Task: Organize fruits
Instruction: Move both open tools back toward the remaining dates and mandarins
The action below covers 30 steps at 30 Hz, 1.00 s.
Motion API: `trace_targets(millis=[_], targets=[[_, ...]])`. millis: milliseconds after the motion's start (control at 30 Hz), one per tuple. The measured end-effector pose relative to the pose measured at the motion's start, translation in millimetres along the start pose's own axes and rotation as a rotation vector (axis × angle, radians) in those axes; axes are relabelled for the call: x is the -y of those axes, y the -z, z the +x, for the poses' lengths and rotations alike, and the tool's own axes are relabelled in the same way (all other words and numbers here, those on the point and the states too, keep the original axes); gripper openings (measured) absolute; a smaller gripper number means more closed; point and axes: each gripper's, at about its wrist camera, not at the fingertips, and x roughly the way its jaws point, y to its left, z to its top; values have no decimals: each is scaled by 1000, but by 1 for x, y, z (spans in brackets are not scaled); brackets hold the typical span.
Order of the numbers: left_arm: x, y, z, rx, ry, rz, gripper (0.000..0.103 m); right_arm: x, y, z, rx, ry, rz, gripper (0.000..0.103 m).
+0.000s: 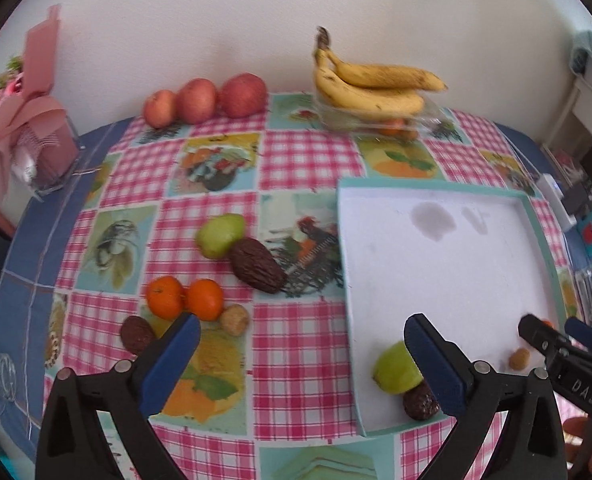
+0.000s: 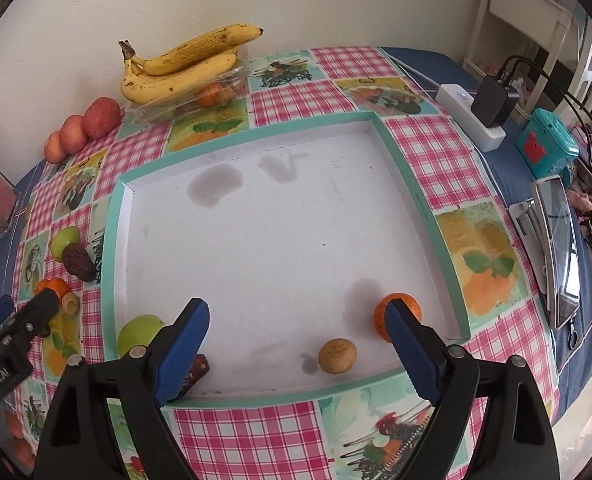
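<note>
Both tongs gape wide and empty: the left gripper (image 1: 302, 344) hangs by the white tray (image 1: 456, 248) edge, two tangerines (image 1: 184, 298) beyond its left finger; only the right wrist view shows a tangerine (image 2: 398, 314) in the tray behind the right gripper (image 2: 296, 322)'s right finger
</note>
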Motion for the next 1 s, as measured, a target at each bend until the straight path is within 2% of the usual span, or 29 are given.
trace_targets(millis=[200, 333, 367, 567, 667, 733, 1000], targets=[[-15, -5, -8, 10, -77, -55, 103, -9, -4, 0, 21, -25, -7, 90], [-25, -6, -4, -31, -226, -96, 103, -16, -8, 7, -6, -35, -10, 90], [-27, -6, -2, -41, -242, -95, 103, -19, -8, 8, -13, -29, -19, 90], [-41, -6, 2, -65, -253, -123, 103, -36, -12, 17, -58, -39, -65, 90], [-53, -7, 0, -64, -220, -174, 103, -44, -17, 18, -58, -65, -66, 90], [-61, -7, -2, -60, -198, -204, 103, -49, -21, 19, -57, -71, -73, 90], [-88, -2, -2, -14, -202, -254, 103, -75, -38, 17, -48, -115, -123, 90]])
